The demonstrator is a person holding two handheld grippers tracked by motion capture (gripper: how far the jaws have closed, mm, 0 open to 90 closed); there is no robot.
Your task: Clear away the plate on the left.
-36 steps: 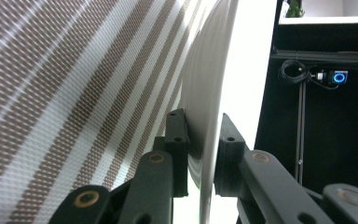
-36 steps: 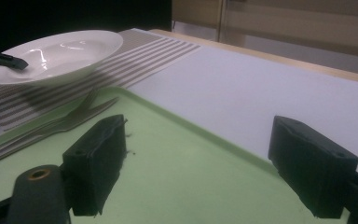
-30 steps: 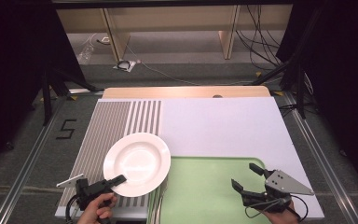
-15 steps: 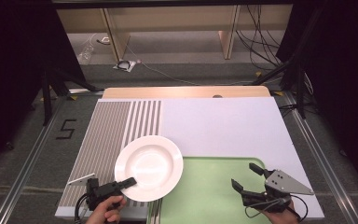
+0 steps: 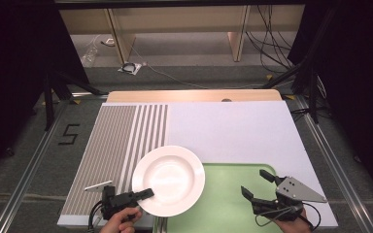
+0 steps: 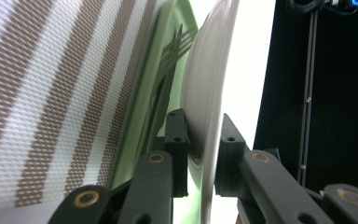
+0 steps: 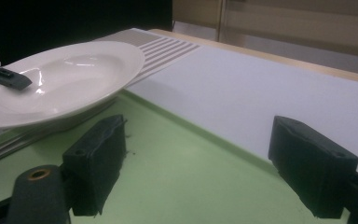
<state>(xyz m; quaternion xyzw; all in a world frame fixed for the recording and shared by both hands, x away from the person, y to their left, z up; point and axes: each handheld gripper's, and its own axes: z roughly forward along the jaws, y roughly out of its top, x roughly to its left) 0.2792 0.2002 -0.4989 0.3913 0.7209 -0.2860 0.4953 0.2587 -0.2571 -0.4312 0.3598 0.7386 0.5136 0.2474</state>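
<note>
A white plate (image 5: 169, 178) hangs just above the table, over the seam between the striped mat and the green tray (image 5: 223, 208). My left gripper (image 5: 145, 194) is shut on the plate's near-left rim; in the left gripper view the plate (image 6: 209, 93) stands edge-on between the two pads. My right gripper (image 5: 257, 183) rests open over the tray's right part, with nothing between its fingers. The right gripper view has the plate (image 7: 60, 79) at the left, raised over the tray (image 7: 186, 172) edge.
A striped mat (image 5: 116, 141) covers the table's left part and a white sheet (image 5: 233, 131) its right. A small white strip (image 5: 98, 186) lies on the mat by my left hand. A wooden edge (image 5: 194, 95) runs along the far side.
My left gripper has carried the plate to the right, from over the striped mat to partly over the green tray. The right gripper has stayed put.
</note>
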